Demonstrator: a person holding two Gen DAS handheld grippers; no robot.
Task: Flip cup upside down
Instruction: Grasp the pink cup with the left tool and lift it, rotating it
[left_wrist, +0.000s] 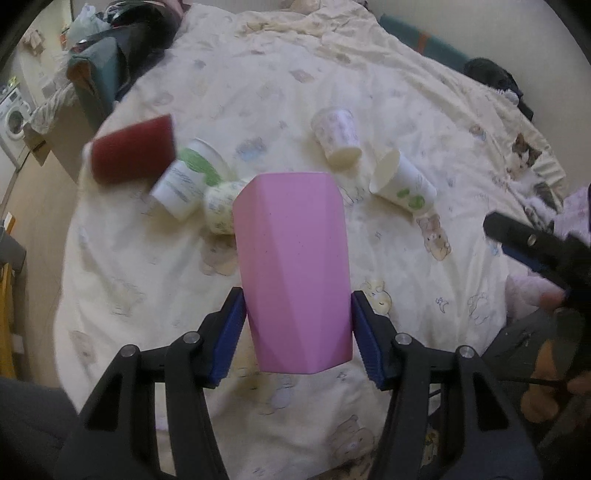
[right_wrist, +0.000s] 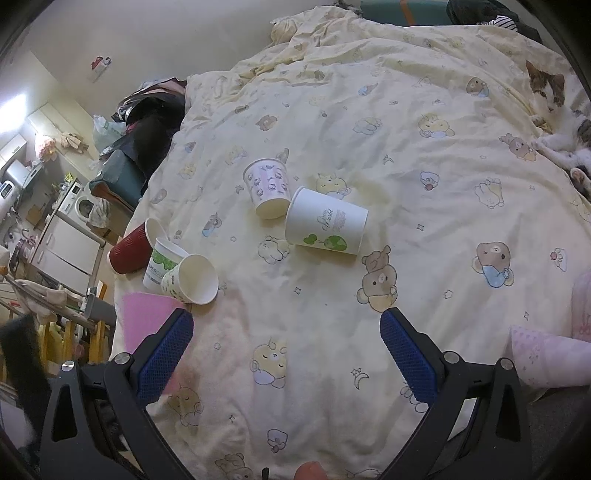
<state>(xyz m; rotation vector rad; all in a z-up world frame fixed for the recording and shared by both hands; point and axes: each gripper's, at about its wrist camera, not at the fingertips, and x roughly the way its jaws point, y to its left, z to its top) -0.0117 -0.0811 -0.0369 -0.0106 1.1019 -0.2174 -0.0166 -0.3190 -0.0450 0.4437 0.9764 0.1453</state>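
Note:
My left gripper (left_wrist: 298, 306) is shut on a faceted pink cup (left_wrist: 293, 269), its blue pads pressed against the cup's two sides. The cup is held above the bedspread, with its closed-looking end toward me. In the right wrist view the pink cup (right_wrist: 144, 317) shows at the lower left, partly behind my finger. My right gripper (right_wrist: 286, 332) is open and empty above the bedspread. It also shows at the right edge of the left wrist view (left_wrist: 532, 251).
Several paper cups lie on their sides on the yellow bedspread (right_wrist: 406, 147): a dark red one (right_wrist: 127, 251), a green-printed one (right_wrist: 327, 225), a purple-patterned one (right_wrist: 267, 188) and two more (right_wrist: 192, 278). A cat (right_wrist: 554, 107) lies at the far right. A pink pillow (right_wrist: 546, 354) is at right.

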